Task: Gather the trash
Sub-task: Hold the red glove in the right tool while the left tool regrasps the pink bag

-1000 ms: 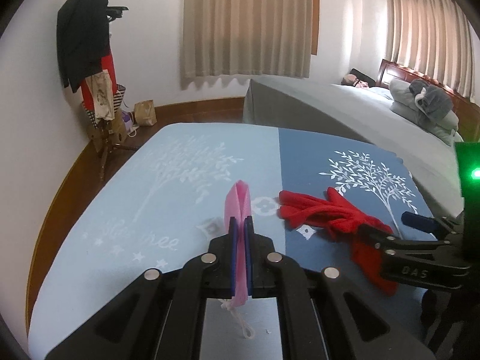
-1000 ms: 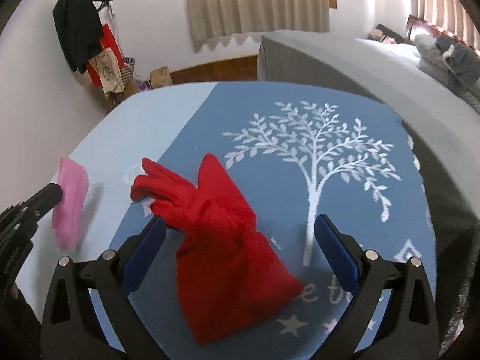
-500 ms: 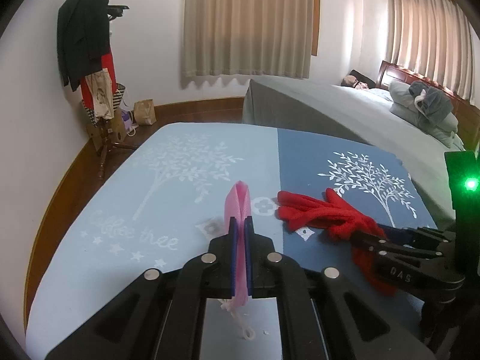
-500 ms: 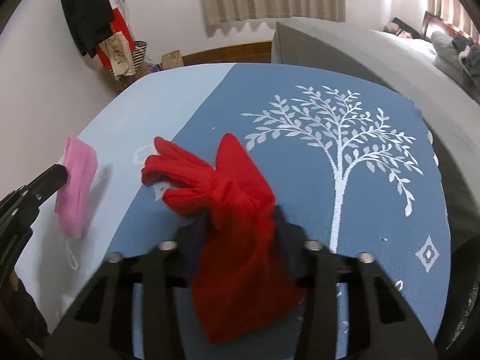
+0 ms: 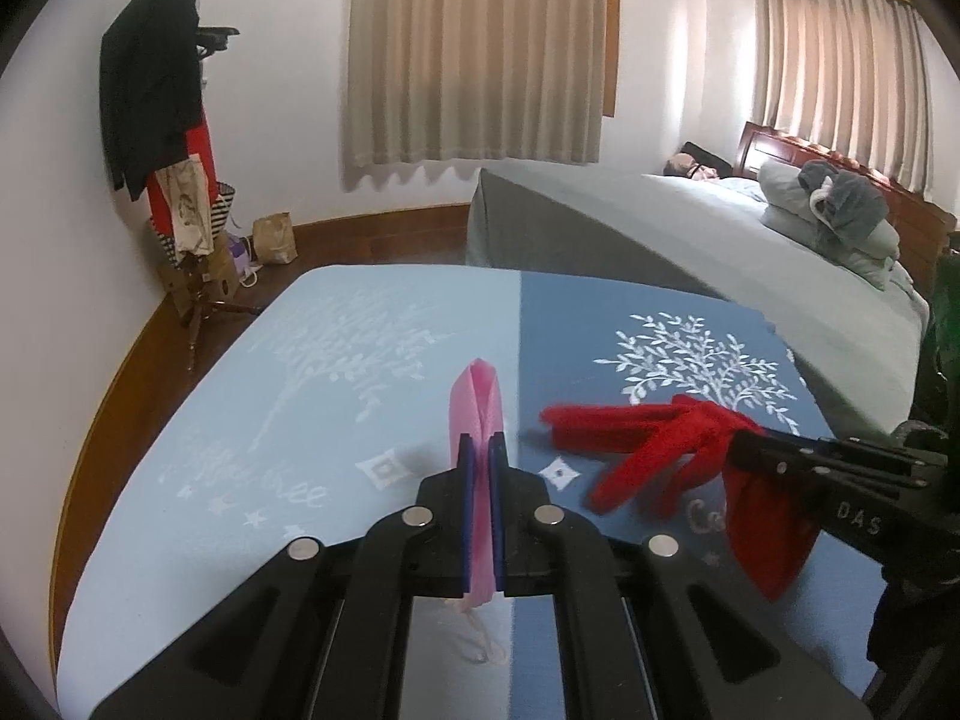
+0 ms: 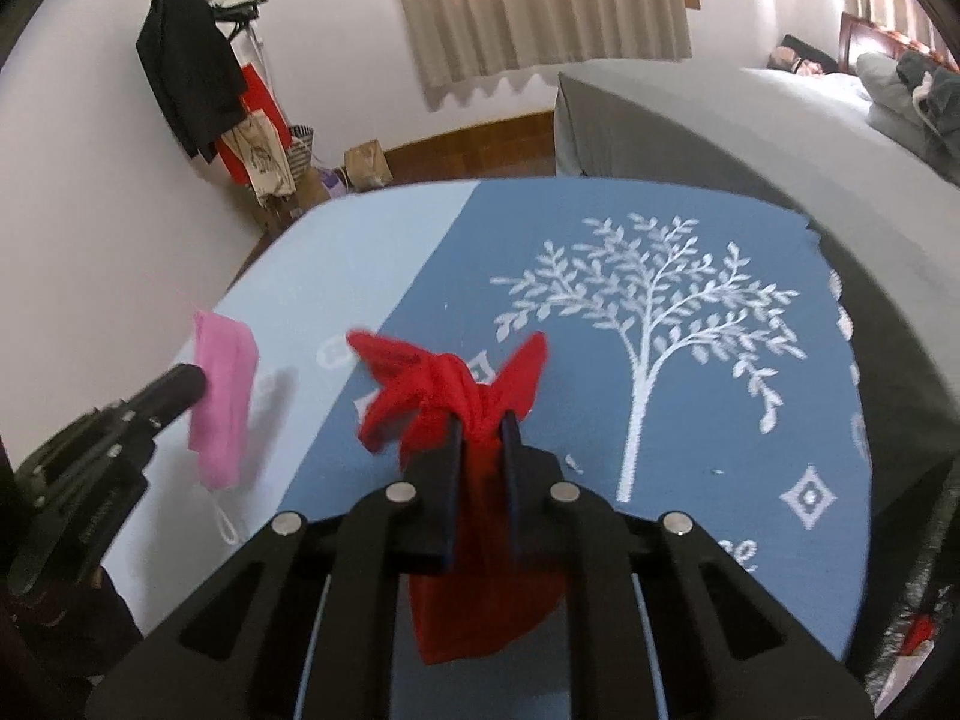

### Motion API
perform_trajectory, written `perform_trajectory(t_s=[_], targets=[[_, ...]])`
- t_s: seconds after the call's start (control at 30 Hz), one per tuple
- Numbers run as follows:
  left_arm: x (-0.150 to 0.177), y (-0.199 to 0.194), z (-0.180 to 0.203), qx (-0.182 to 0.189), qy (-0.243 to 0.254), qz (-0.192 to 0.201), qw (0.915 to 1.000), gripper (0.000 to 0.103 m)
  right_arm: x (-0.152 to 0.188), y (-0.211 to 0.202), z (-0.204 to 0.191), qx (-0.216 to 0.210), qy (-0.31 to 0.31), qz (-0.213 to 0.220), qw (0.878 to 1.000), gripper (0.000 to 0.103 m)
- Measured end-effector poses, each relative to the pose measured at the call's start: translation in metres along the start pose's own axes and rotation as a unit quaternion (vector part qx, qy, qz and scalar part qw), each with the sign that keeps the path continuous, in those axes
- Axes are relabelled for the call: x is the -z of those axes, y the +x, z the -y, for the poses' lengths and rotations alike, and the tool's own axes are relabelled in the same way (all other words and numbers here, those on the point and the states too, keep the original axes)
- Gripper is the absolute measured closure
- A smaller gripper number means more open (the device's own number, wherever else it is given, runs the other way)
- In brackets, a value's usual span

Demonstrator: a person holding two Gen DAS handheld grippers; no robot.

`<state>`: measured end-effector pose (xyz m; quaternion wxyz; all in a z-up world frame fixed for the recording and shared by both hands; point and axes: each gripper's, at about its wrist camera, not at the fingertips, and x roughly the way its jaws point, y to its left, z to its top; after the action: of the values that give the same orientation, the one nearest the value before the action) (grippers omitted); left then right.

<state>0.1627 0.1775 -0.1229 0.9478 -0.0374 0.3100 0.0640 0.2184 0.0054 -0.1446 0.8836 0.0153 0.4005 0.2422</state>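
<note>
At the far left a coat stand (image 5: pixel 192 276) is carrying a dark jacket (image 5: pixel 150 96) and a red garment, with a printed tote and a brown paper bag (image 5: pixel 275 238) near its foot. Next comes the table, which is wearing a two-tone cloth (image 5: pixel 384 360) — pale blue on its left half, deeper blue on its right, with white tree prints.

The left gripper (image 5: pixel 480 450) is pinching a pink face mask (image 5: pixel 477 396) between its blue pads, jaws pressed together on it. The mask is thin, pleated fabric folded flat; it is sticking up and forward past the fingertips, while its white ear loop (image 5: pixel 480 642) is dangling below, and the right wrist view shows it hanging clear of the cloth.

Just to the right, the right gripper (image 6: pixel 480 426) is squeezing a red glove (image 6: pixel 444 384) at its middle. The glove is soft, fleecy knit — its fingers are splaying and drooping ahead of the tips, and its cuff is hanging beneath the jaws. It is gathered into a bunch at the pads, over the dark blue half of the cloth.

Further right, a bed (image 5: pixel 690 240) under a smooth grey cover is holding pillows and a crumpled grey garment by a wooden headboard.
</note>
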Motion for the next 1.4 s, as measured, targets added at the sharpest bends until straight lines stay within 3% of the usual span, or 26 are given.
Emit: perform_trajectory(t_s=[0.57,0.9,0.97,1.03,1.13,1.2,1.4], targets=[[-0.012,-0.03,0.046,0.038,0.021,0.019,0.9989,0.098,-0.007,-0.072,0.012,0.002,0.004,0.063,0.998,0.093],[-0.001,-0.02,0.051,0.035,0.029,-0.005,0.999,0.098,0.013,-0.057,0.023,0.022,0.006,0.03,0.999,0.09],[0.003,-0.016,0.048,0.034,0.028,-0.01,0.999,0.098,0.016,-0.048,0.024,0.025,0.008,0.022,0.999,0.083],[0.005,-0.012,0.046,0.028,0.031,-0.013,0.999,0.098,0.019,-0.038,0.025,0.027,0.012,0.01,1.0,0.057],[0.006,-0.008,0.042,0.023,0.032,-0.015,0.9991,0.098,0.023,-0.026,0.025,0.029,0.011,-0.002,1.0,0.043],[0.006,-0.006,0.038,0.02,0.029,-0.016,0.9993,0.098,0.024,-0.019,0.023,0.03,0.009,-0.012,0.999,0.036],[0.009,-0.002,0.028,0.017,0.021,-0.018,0.9995,0.098,0.031,0.0,0.017,0.035,-0.001,-0.035,0.999,0.032]])
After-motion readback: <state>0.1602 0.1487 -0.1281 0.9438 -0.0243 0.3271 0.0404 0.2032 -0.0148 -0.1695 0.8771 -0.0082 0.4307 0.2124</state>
